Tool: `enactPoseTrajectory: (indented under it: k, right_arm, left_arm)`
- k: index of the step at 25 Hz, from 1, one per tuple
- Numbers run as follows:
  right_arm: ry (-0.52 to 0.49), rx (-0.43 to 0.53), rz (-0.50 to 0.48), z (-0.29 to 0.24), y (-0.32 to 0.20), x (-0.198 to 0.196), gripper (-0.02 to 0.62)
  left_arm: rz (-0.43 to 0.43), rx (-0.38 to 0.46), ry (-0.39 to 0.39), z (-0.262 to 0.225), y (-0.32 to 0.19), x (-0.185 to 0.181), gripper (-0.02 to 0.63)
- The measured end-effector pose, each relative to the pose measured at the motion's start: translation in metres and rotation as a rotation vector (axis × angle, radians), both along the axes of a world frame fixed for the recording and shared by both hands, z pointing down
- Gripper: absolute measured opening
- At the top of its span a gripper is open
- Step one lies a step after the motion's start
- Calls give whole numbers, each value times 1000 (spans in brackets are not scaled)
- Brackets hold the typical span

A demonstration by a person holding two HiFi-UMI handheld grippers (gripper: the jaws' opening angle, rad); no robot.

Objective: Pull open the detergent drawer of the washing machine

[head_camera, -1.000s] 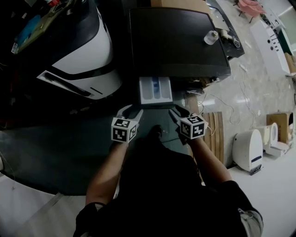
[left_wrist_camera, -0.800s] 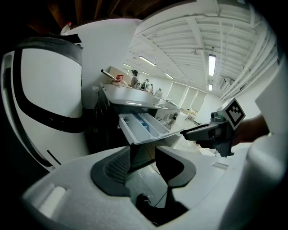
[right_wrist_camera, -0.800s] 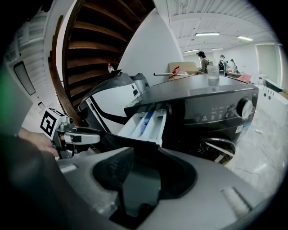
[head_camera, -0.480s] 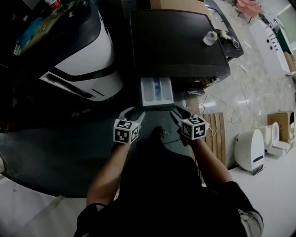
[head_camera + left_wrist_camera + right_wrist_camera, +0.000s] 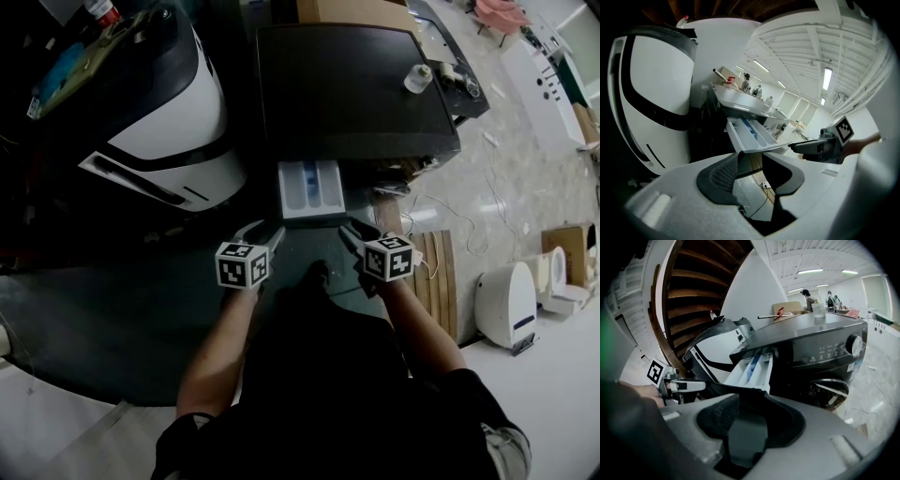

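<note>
White plastic detergent drawer (image 5: 312, 187) stands out from black washing machine (image 5: 356, 84), long axis toward the person. Left tool (image 5: 265, 228), right tool (image 5: 354, 230) flank its front, equally near, both gaping, empty.

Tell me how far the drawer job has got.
Done: the detergent drawer stands pulled out from the washing machine, with its compartments exposed. In hand: nothing. The left tool and right tool hang open just before its front panel, gripping nothing. Left: seemingly nothing, beyond drawing the tools away.
</note>
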State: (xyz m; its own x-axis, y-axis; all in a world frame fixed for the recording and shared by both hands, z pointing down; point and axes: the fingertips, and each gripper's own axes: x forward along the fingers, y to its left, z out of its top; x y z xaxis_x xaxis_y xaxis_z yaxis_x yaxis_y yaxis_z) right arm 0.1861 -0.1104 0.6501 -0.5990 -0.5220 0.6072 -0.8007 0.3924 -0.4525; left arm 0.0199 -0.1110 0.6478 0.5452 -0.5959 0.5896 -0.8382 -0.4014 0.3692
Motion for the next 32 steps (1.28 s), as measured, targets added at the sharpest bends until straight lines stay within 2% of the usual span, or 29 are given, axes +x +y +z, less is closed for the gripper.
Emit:
enactPoseTrajectory:
  k: [5, 11, 22, 26, 32]
  right_arm:
    - [-31, -10, -30, -2, 2, 10, 155]
    - [-78, -12, -10, -15, -9, 24, 153]
    - [-77, 128, -54, -65, -63, 45, 149]
    - [-102, 113, -72, -71, -66, 47, 146]
    - [-85, 97, -73, -62, -72, 48, 146]
  left_arm:
    - [10, 39, -5, -22, -8, -2, 161]
    - [36, 95, -29, -45, -28, 5, 161]
    - [5, 150, -43, -77, -63, 12, 115]
    - [-17, 190, -65, -91, -75, 14, 104]
    - [33, 240, -69, -109, -81, 21, 94]
